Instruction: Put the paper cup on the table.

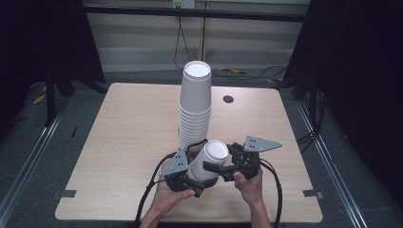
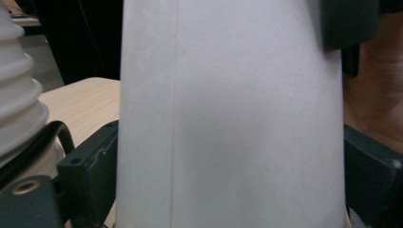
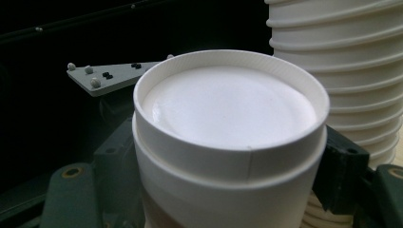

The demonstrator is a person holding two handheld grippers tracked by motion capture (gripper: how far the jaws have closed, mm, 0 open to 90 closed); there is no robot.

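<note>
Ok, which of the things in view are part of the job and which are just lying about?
In the job:
- held cup, base up, gripped by both tools
- cup stack just behind it
- left tool
- right tool

Lying about:
- round cable hole in the table
- cables on the floor behind

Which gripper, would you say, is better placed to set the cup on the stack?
Right, probably: right gripper grips the cup near its closed end, beside the stack; the left gripper holds its wider part.
</note>
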